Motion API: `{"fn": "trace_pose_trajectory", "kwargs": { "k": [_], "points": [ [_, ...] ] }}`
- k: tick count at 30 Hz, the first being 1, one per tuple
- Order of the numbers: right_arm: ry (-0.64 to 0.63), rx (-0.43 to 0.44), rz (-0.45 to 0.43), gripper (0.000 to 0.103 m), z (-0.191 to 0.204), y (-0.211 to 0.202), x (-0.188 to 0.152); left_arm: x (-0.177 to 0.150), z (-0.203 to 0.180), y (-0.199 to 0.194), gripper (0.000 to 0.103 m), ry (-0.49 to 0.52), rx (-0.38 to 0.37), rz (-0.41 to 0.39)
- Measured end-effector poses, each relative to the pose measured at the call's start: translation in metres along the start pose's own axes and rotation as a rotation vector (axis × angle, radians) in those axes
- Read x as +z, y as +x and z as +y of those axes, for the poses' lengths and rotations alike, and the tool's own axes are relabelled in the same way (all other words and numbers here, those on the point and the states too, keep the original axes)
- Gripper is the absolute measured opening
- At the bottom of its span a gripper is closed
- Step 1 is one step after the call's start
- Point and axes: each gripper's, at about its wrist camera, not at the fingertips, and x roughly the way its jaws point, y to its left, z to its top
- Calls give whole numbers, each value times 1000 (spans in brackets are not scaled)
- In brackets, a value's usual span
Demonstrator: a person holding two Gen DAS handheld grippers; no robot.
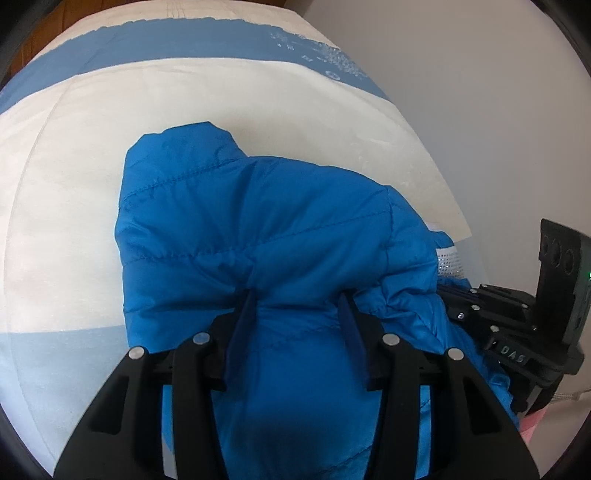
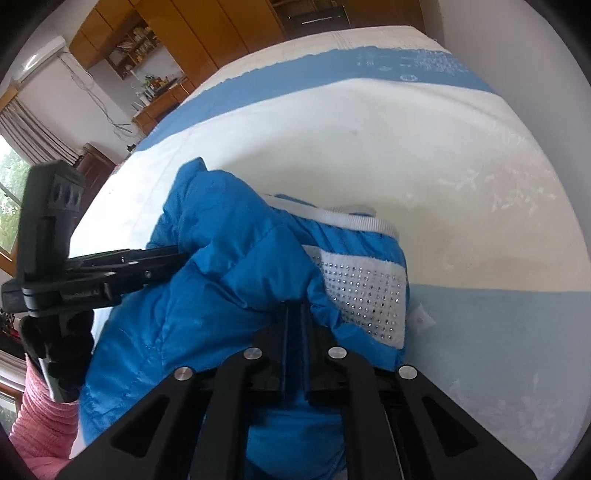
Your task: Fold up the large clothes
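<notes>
A bright blue quilted jacket lies bunched on the bed, and in the right wrist view the jacket shows a white studded panel and a white ribbed edge. My left gripper points down into it, a thick fold bulging between its fingers, which press on the fabric. My right gripper has its fingers together, pinching jacket fabric at the tips. Each gripper shows in the other's view: the right gripper at the jacket's right side, the left gripper at its left, tips buried in fabric.
The bed sheet is white with blue bands; the same sheet spreads beyond the jacket. A pale wall borders the bed on the right. Wooden cupboards and a window stand beyond. A pink sleeve holds the left gripper.
</notes>
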Motion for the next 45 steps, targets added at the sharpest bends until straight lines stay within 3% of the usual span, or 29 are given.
{"fn": "trace_pose_trajectory", "kwargs": {
  "k": [7, 10, 12, 14, 15, 17, 22, 30, 34, 39, 45],
  "points": [
    [27, 10, -30, 4, 0, -10, -1, 5, -1, -6, 45, 6, 4, -14],
    [7, 25, -98, 26, 10, -41, -13, -8, 3, -39, 49, -23, -28, -69],
    [7, 28, -143, 57, 17, -64, -24, -22, 9, -64, 62, -25, -24, -125],
    [2, 26, -167, 72, 22, -78, -35, -39, 17, -83, 76, -31, -30, -171],
    [6, 30, -165, 80, 23, -82, -41, -46, 21, -87, 77, -35, -45, -172],
    [24, 48, -133, 85, 21, -79, -48, -61, 30, -87, 78, -48, -86, -147],
    [153, 145, -63, 88, -3, -60, -67, -86, 48, -61, 83, -94, -223, -82],
    [346, 442, 39, 95, -41, -6, -84, -99, 46, -33, 100, -88, -270, -111],
    [272, 447, 13, 91, -28, 2, -80, -83, 38, -14, 100, -95, -304, -115],
    [184, 398, -36, 66, -12, -13, -72, -84, 37, -21, 79, -80, -325, -156],
    [78, 373, -106, 58, 10, -29, -44, -69, 33, -45, 73, -52, -343, -221]
  ]
}}
